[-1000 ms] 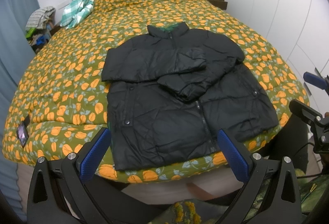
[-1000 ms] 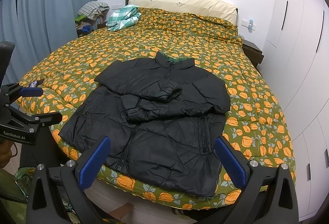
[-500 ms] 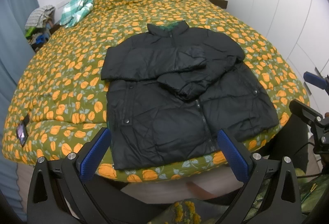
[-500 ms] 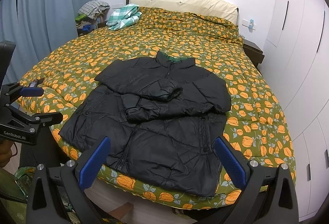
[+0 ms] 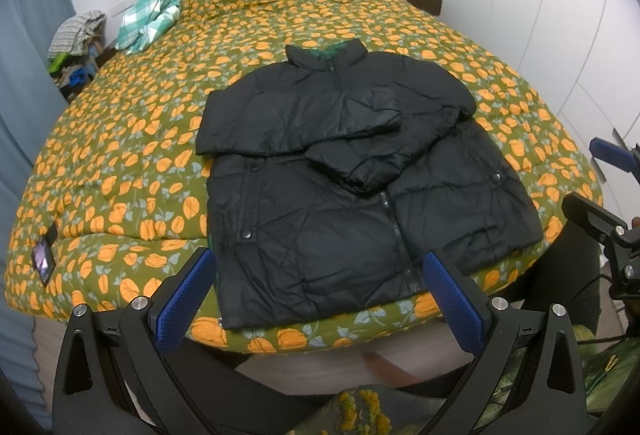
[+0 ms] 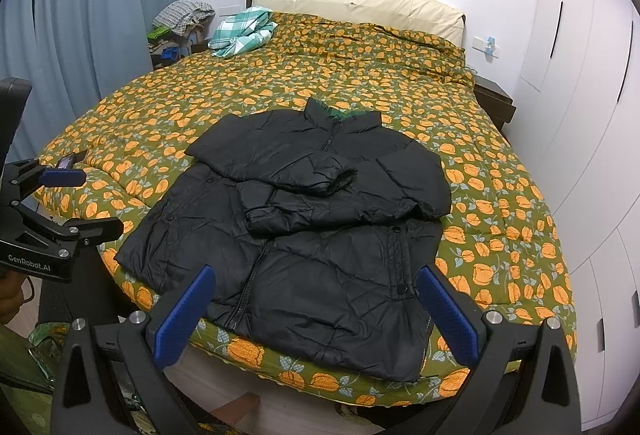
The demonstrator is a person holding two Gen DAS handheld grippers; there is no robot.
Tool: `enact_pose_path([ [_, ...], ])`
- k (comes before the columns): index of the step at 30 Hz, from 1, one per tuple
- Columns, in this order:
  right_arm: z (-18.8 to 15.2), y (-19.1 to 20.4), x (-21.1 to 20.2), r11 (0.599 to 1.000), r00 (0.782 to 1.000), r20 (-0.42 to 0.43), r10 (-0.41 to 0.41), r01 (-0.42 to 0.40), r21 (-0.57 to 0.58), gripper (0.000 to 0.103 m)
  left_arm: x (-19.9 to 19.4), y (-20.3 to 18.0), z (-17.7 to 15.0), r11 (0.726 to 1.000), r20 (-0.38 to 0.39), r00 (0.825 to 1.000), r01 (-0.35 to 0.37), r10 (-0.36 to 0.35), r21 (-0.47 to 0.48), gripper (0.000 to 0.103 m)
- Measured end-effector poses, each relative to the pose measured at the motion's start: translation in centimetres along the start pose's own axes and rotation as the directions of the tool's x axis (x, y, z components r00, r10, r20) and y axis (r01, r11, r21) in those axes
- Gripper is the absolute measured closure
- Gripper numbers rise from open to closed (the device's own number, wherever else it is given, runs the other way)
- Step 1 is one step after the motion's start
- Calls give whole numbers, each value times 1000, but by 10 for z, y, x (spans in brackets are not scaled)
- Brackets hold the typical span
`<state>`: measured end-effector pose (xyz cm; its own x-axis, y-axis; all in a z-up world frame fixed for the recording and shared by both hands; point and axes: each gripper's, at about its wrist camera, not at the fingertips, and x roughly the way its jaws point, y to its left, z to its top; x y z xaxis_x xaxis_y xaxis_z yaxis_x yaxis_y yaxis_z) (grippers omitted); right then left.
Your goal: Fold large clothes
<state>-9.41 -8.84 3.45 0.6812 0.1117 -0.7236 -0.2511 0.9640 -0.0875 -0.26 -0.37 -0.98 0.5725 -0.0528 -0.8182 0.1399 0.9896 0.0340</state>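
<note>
Lying ahead of both claws (spread): jacket [image 5: 360, 179]

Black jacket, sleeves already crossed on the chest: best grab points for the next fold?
Probably the bottom hem of the black jacket: left claw and right claw, both open, each take a hem corner from the foot of the bed. The hem lies flat along that near edge, sleeves folded clear of it.

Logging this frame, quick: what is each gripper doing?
Left gripper: open, holding nothing, short of the black jacket.
Right gripper: open, holding nothing.
</note>
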Motion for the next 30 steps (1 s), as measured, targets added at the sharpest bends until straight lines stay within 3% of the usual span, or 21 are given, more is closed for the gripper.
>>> enact_pose_path([
  [30,-2,6,1,1000,1000,-8,1,-1,-1,0,7,-4,-4,1000,-16,1000,3,-3,10,0],
])
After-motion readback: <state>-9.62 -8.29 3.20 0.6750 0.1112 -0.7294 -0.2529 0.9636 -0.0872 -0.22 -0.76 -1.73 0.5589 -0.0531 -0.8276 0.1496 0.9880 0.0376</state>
